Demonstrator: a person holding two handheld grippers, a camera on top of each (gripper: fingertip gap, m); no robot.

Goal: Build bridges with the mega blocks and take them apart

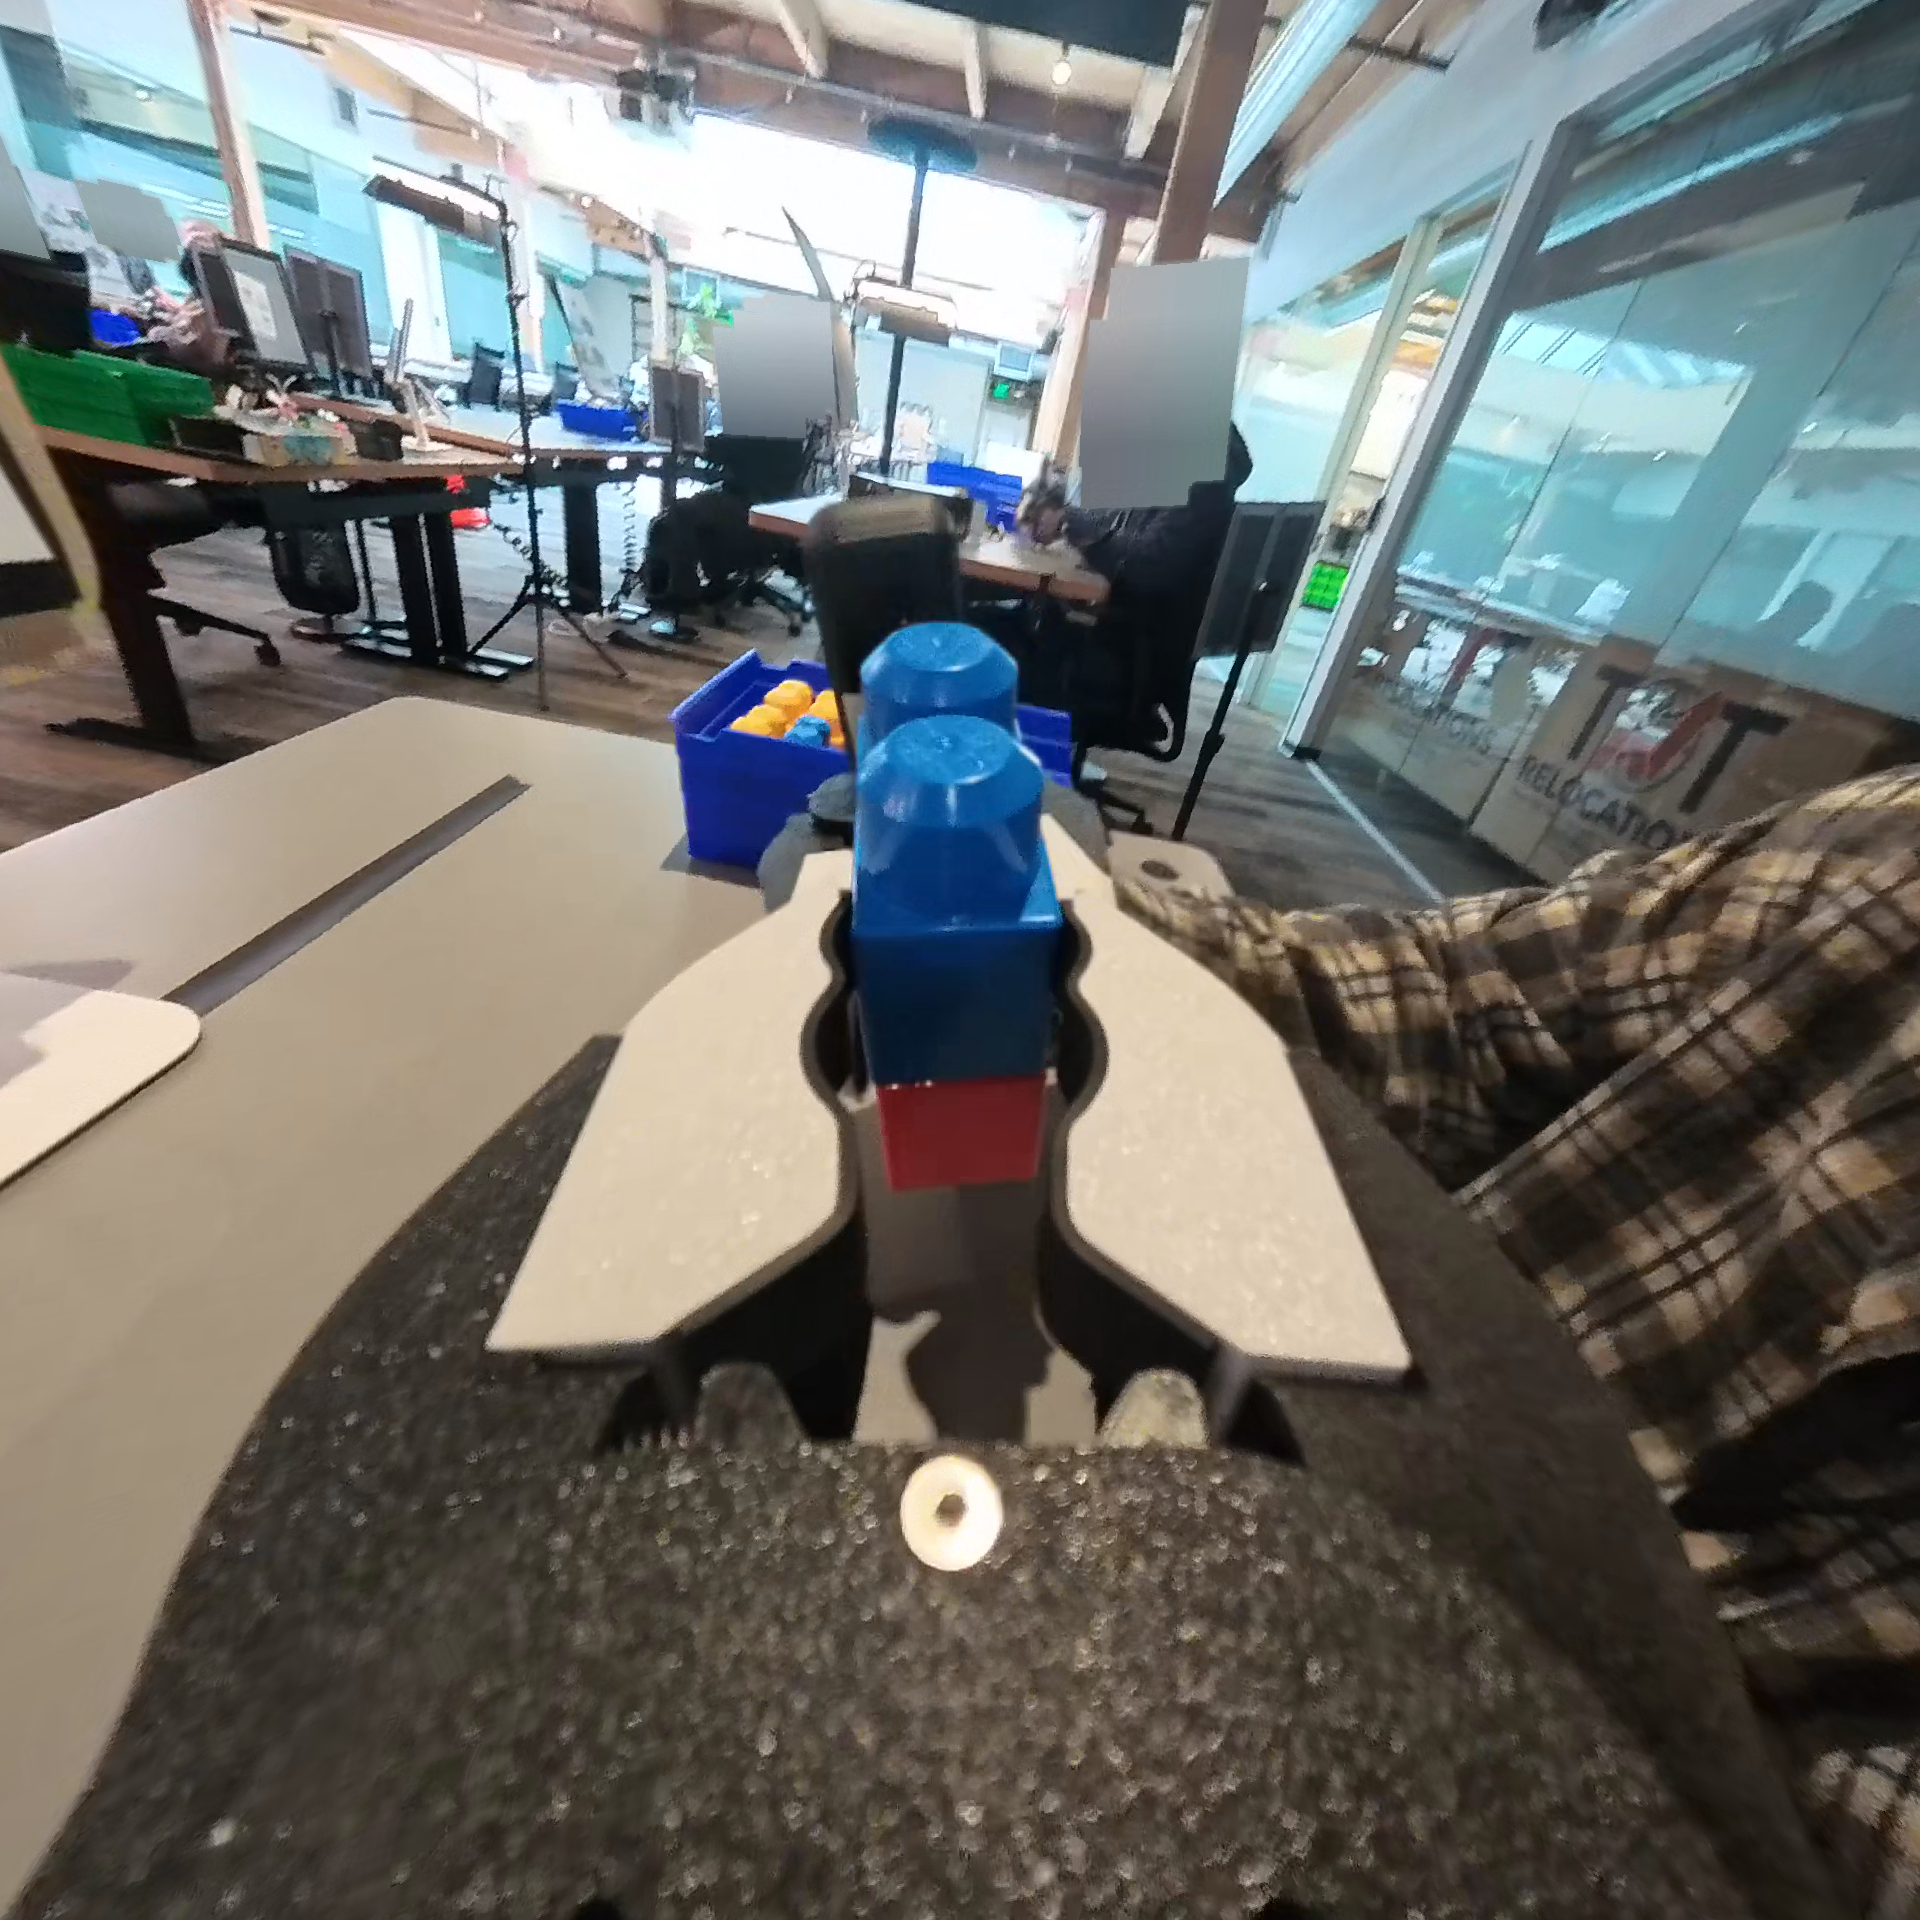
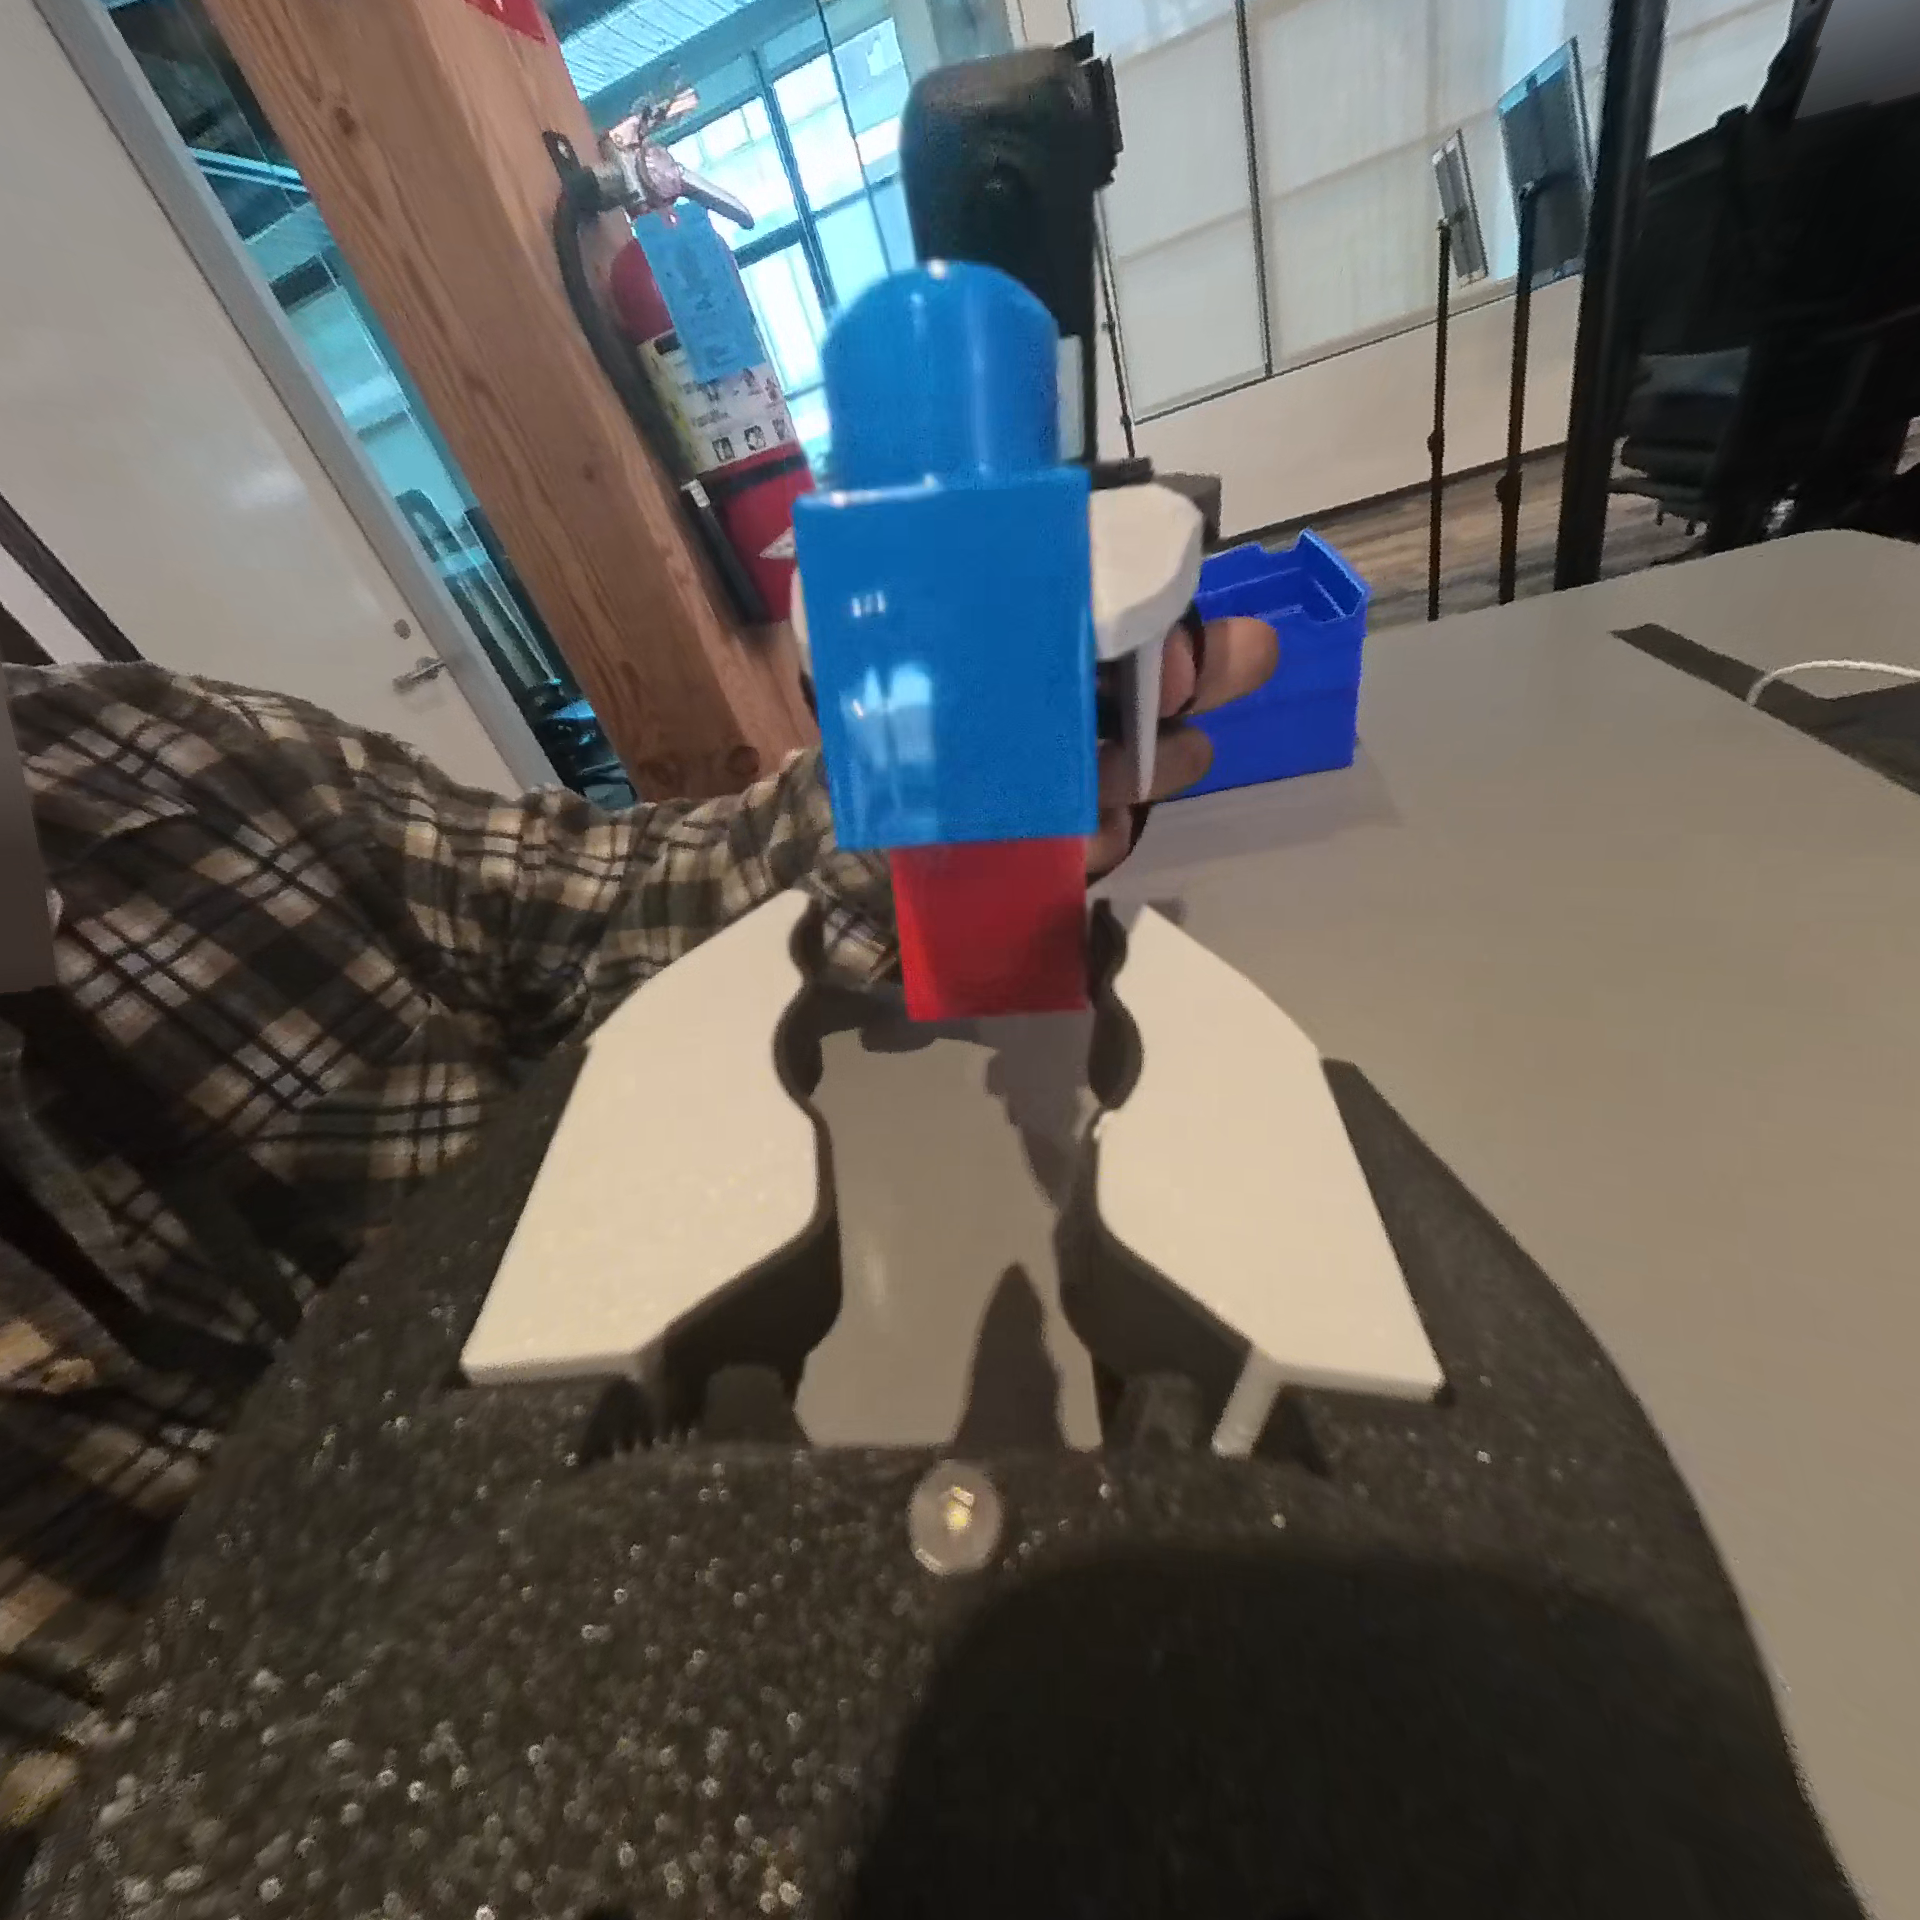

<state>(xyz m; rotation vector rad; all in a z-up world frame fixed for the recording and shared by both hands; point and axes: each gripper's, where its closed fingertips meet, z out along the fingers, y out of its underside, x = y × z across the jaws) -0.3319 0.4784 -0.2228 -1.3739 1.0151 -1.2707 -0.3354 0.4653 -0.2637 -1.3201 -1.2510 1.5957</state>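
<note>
Jaws clamped on blue block at left; right's bracket red block (contact unclear). Mid-disassembly probably; bin at twelve o'clock.

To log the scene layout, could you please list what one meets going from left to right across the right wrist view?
Plaid sleeve → fire extinguisher → blue block → blue bin → grey table.
</note>
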